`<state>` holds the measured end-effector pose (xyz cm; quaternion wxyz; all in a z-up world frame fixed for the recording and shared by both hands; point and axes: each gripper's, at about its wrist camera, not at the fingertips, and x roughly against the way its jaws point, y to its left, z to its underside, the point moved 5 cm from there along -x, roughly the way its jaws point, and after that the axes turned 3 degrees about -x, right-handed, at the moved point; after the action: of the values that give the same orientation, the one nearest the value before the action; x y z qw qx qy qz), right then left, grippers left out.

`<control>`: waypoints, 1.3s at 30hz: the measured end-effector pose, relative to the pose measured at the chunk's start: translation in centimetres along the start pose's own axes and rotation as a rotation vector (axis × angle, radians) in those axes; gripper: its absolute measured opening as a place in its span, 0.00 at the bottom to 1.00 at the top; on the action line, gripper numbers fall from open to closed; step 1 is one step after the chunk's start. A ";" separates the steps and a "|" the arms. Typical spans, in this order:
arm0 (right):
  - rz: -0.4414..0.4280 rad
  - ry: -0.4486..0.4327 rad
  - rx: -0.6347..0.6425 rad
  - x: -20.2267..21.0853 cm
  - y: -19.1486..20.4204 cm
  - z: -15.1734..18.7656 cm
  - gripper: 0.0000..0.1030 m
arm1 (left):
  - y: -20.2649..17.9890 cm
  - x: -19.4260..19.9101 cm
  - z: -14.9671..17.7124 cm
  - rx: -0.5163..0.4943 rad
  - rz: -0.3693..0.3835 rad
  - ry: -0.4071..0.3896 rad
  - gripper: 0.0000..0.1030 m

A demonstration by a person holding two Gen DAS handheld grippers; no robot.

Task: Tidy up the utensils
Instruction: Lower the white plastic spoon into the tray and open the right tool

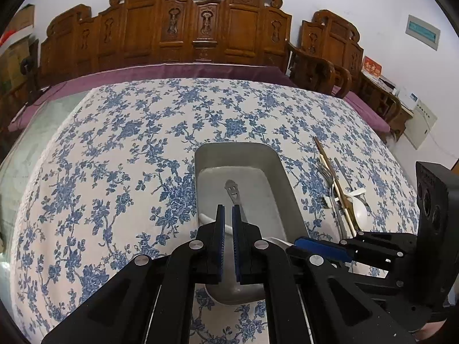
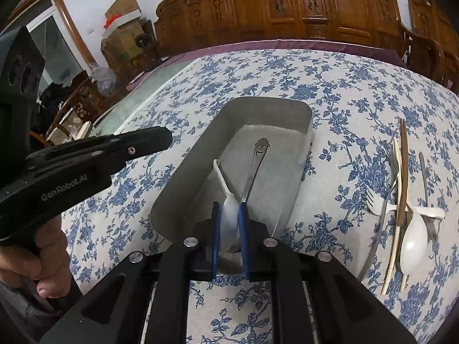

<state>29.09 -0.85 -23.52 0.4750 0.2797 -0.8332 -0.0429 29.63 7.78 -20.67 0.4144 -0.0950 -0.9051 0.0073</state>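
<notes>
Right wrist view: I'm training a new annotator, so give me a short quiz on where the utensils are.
1. True or false: the metal tray holds no utensils.
2. The smiley-face utensil lies: A) inside the tray, B) on the tablecloth, C) between the pads of the left hand-held gripper.
3. Fill in: in this view, the forks and chopsticks lie on the tablecloth to the tray's ____ side.

Key: 1 false; 2 A; 3 right.
</notes>
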 end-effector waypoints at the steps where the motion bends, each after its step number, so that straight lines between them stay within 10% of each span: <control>1: 0.001 -0.001 0.005 0.0 0.0 0.0 0.15 | 0.1 0.0 0.0 0.002 -0.001 -0.001 0.03; 20: 0.236 -0.126 -0.125 0.6 -3.2 -2.4 0.06 | 2.5 1.1 -0.5 0.051 -0.017 -0.029 0.03; 27: 0.066 -0.059 -0.136 -0.7 -1.6 -1.7 0.33 | 2.7 1.1 -0.5 0.052 -0.020 -0.030 0.03; 37: 0.034 -0.086 -0.066 2.8 -2.4 -0.6 0.33 | 1.7 1.1 -0.4 0.035 -0.001 -0.034 0.05; 39: 0.063 -0.108 -0.049 4.6 -3.7 -0.3 0.33 | 0.9 1.1 -0.4 0.022 0.008 -0.038 0.18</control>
<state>29.09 -6.20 -21.07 0.4372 0.2392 -0.8647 -0.0633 29.35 8.81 -19.67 0.3981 -0.0940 -0.9123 0.0207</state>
